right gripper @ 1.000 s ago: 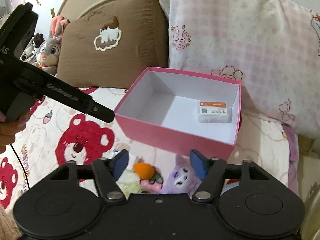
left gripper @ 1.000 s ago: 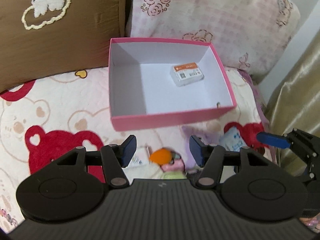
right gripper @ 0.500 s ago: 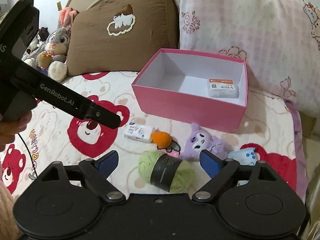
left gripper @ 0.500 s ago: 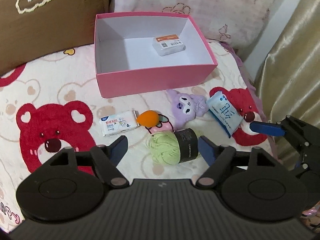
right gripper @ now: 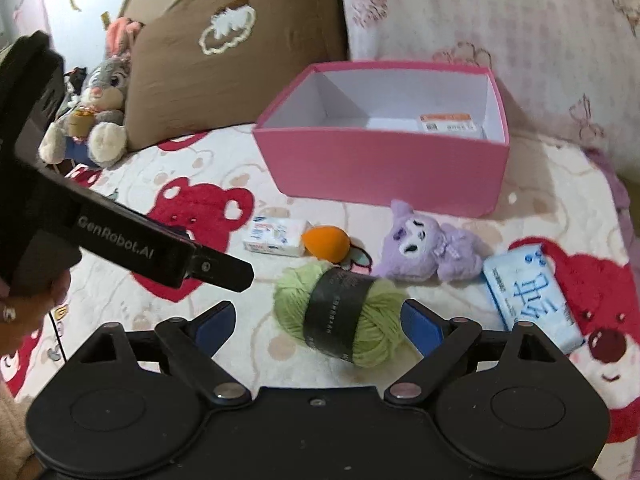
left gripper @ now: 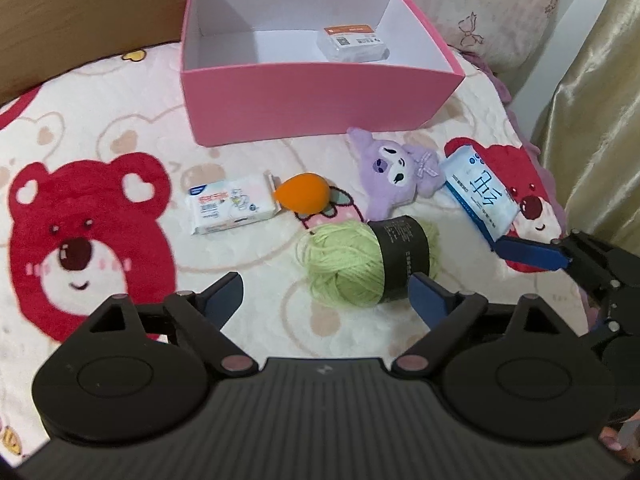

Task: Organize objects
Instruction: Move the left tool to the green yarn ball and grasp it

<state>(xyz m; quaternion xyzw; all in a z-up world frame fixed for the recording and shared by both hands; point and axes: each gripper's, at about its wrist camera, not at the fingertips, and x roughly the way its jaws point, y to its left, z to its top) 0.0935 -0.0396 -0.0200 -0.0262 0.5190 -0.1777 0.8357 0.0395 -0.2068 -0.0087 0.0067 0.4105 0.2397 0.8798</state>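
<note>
Lying on its side on the bear-print bedspread [left gripper: 120, 120], the green yarn ball with the black paper band [left gripper: 360, 264] has its long axis running left to right across your left wrist view, slightly tilted, the band wrapped round its right half. Your left tongs [left gripper: 324, 292] are spreading, nothing between the pads; the yarn sits just ahead of the right fingertip, whether touching it cannot be told. Your right tongs [right gripper: 316, 320] stand wide apart, the yarn lying ahead of them toward the right finger, not pinched.

Behind the yarn, from left to right: a white tissue packet [left gripper: 230, 208] lying flat, long axis roughly left to right; an orange teardrop-shaped sponge [left gripper: 304, 198], its narrow tip pointing left and touching the packet; a purple plush toy [left gripper: 394, 172], face up; a blue-and-white tissue pack [left gripper: 480, 196], long axis running diagonally from upper left to lower right.

The open pink cardboard box [left gripper: 312, 104] stands beyond these, white inside, holding one small white packet with an orange label [left gripper: 352, 42] toward its rear right.
</note>
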